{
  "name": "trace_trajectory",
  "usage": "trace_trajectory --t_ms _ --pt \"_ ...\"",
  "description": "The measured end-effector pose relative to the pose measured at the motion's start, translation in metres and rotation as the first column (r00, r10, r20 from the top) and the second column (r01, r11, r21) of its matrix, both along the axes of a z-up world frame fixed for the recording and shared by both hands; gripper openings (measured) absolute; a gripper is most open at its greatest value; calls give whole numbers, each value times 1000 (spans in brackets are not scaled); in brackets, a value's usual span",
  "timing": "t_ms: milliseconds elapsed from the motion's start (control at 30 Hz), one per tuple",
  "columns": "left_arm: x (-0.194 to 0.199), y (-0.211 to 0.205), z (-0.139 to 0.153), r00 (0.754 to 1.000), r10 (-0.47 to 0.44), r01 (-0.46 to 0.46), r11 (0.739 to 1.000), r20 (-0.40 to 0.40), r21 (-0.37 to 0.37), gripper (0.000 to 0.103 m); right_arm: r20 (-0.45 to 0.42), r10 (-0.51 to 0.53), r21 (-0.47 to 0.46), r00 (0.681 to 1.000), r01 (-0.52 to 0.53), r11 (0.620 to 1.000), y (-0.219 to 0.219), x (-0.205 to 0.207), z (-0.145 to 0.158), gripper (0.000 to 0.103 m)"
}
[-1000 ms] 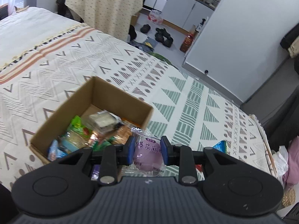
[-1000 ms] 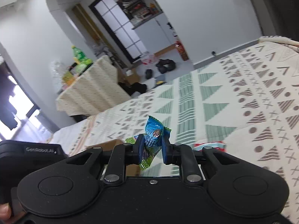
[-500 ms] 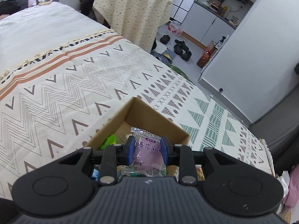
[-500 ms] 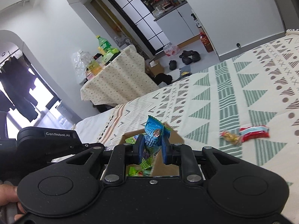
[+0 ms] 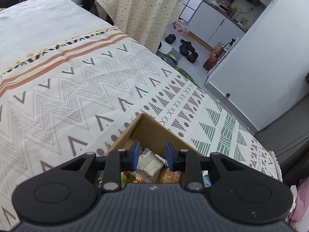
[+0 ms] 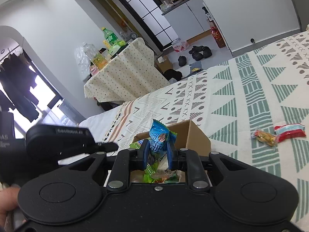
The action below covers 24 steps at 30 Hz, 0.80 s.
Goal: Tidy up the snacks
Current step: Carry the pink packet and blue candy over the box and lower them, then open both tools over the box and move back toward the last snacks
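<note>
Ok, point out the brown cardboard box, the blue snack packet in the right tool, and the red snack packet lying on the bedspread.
brown cardboard box (image 6: 195, 135), right wrist view, outer side wall.
blue snack packet (image 6: 158, 135), right wrist view, printed front.
red snack packet (image 6: 289, 132), right wrist view, wrapper middle.

Snacks (image 5: 148, 164) in box (image 5: 154, 133), box on bed (image 5: 58, 96)

Both the left matte black plastic gripper (image 5: 151, 155) and the right one (image 6: 158, 153) carry 2 blue pads, silver pivot screws, round discs and ribbed housings; bare skin (image 6: 6, 203) shows.
</note>
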<state>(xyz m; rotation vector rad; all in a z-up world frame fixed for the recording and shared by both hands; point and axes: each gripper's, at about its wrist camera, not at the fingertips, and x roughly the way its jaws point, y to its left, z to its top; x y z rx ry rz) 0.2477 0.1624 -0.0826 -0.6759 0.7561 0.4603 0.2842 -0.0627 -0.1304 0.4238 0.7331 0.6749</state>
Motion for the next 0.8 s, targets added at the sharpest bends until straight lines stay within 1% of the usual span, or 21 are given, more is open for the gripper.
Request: trace_trajectory --t_ms 100,133,200,233,267,300,333,367,433,567,667,733,800 --pt "3 3 -1 1000 1 -1 1000 -12 2 29 -1 11 -12 1000 -11 1000 7 4 -2 19" --pt "3 4 -2 1000 3 -3 1000 -19 10 32 -2 14 -13 1000 -14 1000 9 5 -2 19" --pt "4 5 -4 999 1 0 1000 -34 15 33 -2 18 -10 1000 -18 1000 13 6 -4 19" --pt "3 5 -5 999 1 0 1000 -44 14 36 1 19 -5 1000 -19 1000 15 7 -5 23" --pt "4 6 -7 999 3 -2 1000 -54 12 41 5 17 2 1000 -17 1000 16 8 -6 28" --pt "3 7 -9 998 7 -7 1000 -66 13 45 9 9 7 1000 -9 1000 15 8 -6 38" --pt "3 7 -10 997 15 -13 1000 -78 19 53 15 0 8 1000 -1 1000 14 8 -6 54" --pt "2 6 -11 996 22 -20 999 -88 26 59 17 -4 6 1000 4 1000 13 7 -6 60" --pt "1 5 -11 995 30 -26 999 -97 35 65 25 -12 4 1000 12 1000 9 6 -4 61" --pt "1 -6 -7 993 19 -13 999 -118 50 77 -8 -36 -9 999 36 999 -5 6 -4 63" --pt "2 -16 -3 991 3 5 998 -134 56 82 -14 -70 -29 997 69 997 -18 5 -1 69" --pt "1 -23 1 990 2 7 998 -143 66 86 -10 -96 -41 995 95 995 -29 3 2 75" --pt "-1 -30 5 990 1 10 997 -138 83 87 -3 -120 -44 993 120 992 -39 1 6 78"
